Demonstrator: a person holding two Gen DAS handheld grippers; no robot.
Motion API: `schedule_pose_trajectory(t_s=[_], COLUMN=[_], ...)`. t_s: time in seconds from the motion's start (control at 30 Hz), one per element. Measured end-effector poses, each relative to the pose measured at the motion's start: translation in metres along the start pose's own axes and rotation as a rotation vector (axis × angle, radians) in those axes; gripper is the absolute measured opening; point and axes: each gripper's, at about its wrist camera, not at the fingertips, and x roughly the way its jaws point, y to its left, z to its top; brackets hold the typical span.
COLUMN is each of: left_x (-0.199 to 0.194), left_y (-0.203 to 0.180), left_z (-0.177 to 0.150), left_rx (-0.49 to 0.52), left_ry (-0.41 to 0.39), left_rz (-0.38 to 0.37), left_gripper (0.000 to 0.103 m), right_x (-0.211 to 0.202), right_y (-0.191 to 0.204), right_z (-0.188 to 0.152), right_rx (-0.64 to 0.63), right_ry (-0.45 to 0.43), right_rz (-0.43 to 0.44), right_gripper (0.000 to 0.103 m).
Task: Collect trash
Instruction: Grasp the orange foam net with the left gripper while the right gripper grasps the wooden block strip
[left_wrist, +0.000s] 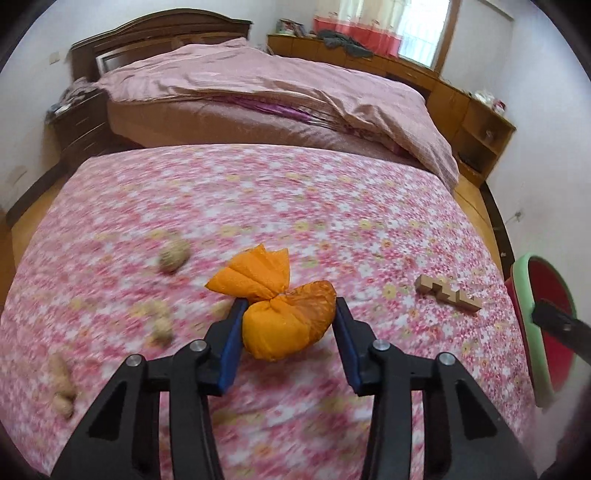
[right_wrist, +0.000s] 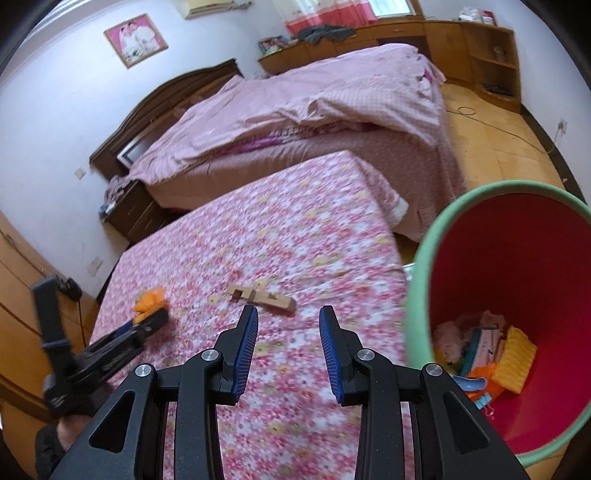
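An orange cloth bundle (left_wrist: 284, 325), tied at its neck, sits between the blue pads of my left gripper (left_wrist: 290, 301), and both pads press its sides. It stays sharp while the floral cloth (left_wrist: 295, 192) under it blurs. In the right wrist view the left gripper (right_wrist: 155, 317) shows at the left with the orange bundle (right_wrist: 147, 301) at its tip. My right gripper (right_wrist: 289, 309) stands open above the cloth with nothing between its pads. A notched wooden block (right_wrist: 262, 297) lies just beyond its tips. The red bin with a green rim (right_wrist: 417, 295) stands at the right, holding several scraps.
Three tan lumps (left_wrist: 173, 254), (left_wrist: 160, 321), (left_wrist: 61, 384) lie on the cloth left of the bundle. The wooden block (left_wrist: 448, 293) lies to the right, near the bin's rim (left_wrist: 524, 314). A bed with a pink quilt (left_wrist: 258, 85) stands behind the table.
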Motion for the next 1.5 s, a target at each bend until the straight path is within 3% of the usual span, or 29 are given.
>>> schedule_pose_trajectory(t_s=[0.1, 0.2, 0.4, 0.67, 1.13, 1.23, 1.5], left_x=[-0.013, -0.023, -0.026, -0.026, -0.030, -0.033, -0.052], left_y=[0.015, 0.030, 0.052, 0.069, 0.069, 0.066, 0.049], left_z=[-0.006, -0.008, -0.011, -0.018, -0.017, -0.016, -0.016], left_rx=[-0.037, -0.085, -0.124, -0.160, -0.171, -0.164, -0.124], left_ry=[-0.024, -0.044, -0.076, -0.086, -0.094, -0.100, -0.113], left_rz=[0.025, 0.034, 0.056, 0.035, -0.020, -0.023, -0.040], left_gripper=[0.046, 0.046, 0.046, 0.046, 0.046, 0.046, 0.046], right_x=[0.012, 0.027, 0.046, 0.075, 0.098, 0.097, 0.063], right_y=[0.008, 0.016, 0.034, 0.051, 0.074, 0.075, 0.072], right_z=[-0.001, -0.003, -0.005, -0.001, -0.002, -0.004, -0.019], right_rx=[-0.002, 0.007, 0.009, -0.005, -0.085, -0.096, -0.108], right_ry=[0.017, 0.024, 0.011, -0.013, -0.036, -0.031, -0.010], right_rz=[-0.002, -0.011, -0.089, -0.224, -0.374, -0.367, -0.239], right_gripper=[0.042, 0.060, 0.070, 0.078, 0.079, 0.079, 0.079])
